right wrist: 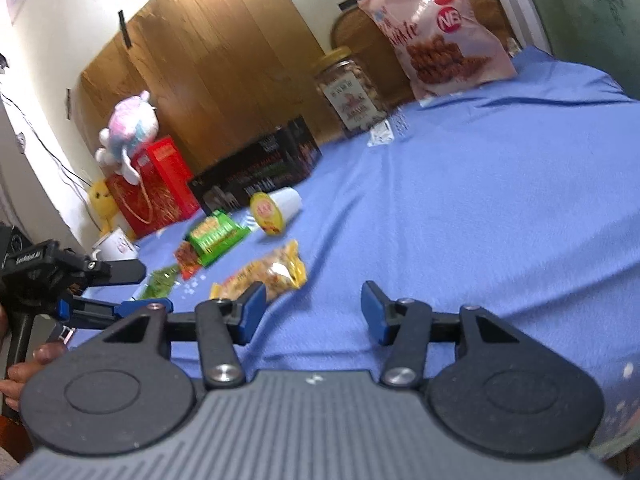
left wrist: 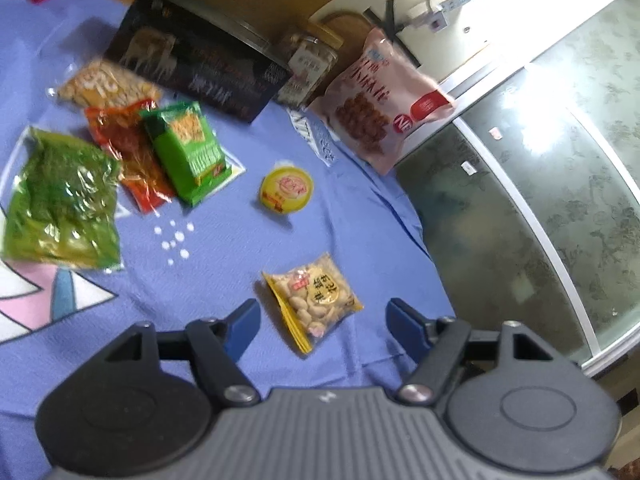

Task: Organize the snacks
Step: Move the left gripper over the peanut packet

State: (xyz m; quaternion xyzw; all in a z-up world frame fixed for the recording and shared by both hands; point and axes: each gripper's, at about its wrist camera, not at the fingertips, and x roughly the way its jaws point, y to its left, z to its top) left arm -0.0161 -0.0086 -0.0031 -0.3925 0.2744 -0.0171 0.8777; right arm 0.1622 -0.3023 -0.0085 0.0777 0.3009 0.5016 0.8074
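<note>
Two grippers in view, both with jaws spread wide and nothing held. Left gripper (left wrist: 322,322) hangs over the blue cloth (left wrist: 224,280), and the small peanut packet (left wrist: 314,300) lies on the cloth just ahead of and between its fingers, not touched. Right gripper (right wrist: 312,312) hovers above a bare stretch of the same cloth, with the peanut packet just off its left finger.

Snacks are scattered, not grouped. A cluster sits on the far left side: green bag (left wrist: 64,200), red packet (left wrist: 128,152) partly under the green wafer pack (left wrist: 188,148), and a yellow bag (left wrist: 106,86) behind them. The jelly cup (left wrist: 286,190) lies on its side alone mid-cloth. At the back edge: black box (left wrist: 192,68), nut jar (left wrist: 308,66), pink cookie bag (left wrist: 384,100) leaning upright.

Judgement: the peanut packet looks like the next pick for the left gripper.

Risks:
- Packet is flat and slick; fingers closing low may pinch the cloth with it and drag the wrinkled fabric, shifting the other snacks.
- A grip on one sealed edge only may let the packet swing or slip out.
- The jelly cup on its side could roll if the cloth is tugged.
- The pink bag leans near the cloth edge; a jolt could tip it.
- Both grippers are close to the same packet, so they could collide.
</note>
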